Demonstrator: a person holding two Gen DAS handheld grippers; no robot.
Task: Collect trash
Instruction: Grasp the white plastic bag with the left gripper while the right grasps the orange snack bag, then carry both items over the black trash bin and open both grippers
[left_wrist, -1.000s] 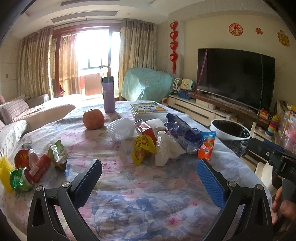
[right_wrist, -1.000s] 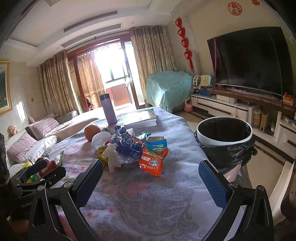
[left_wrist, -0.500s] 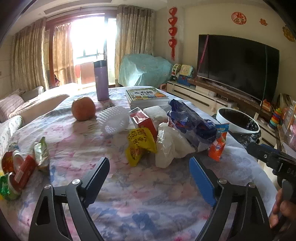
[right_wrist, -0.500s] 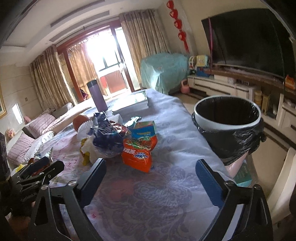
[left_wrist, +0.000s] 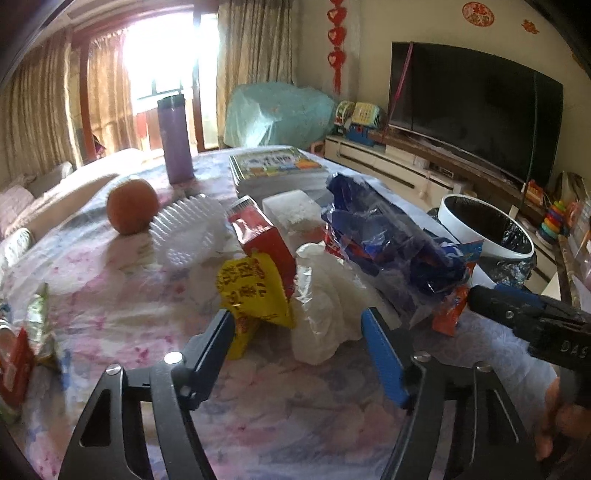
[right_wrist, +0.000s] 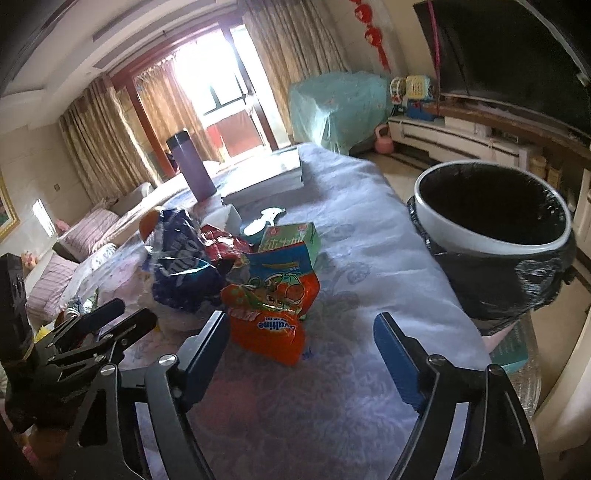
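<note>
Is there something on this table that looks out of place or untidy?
Yes. A heap of crumpled wrappers lies mid-table: a yellow wrapper, a white plastic bag, a blue bag and an orange Ovaltine packet. The lined trash bin stands beside the table. The orange fruit, purple bottle and books look in order.

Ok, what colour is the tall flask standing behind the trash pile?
Purple, with a darker cap; the flask shows best in the left wrist view.

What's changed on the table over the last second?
Both have closed in on the trash pile, jaws closing: the left hand-held gripper toward the yellow wrapper, the right hand-held gripper toward the orange packet. Nothing is gripped yet. The trash, purple bottle and bin stayed put.
</note>
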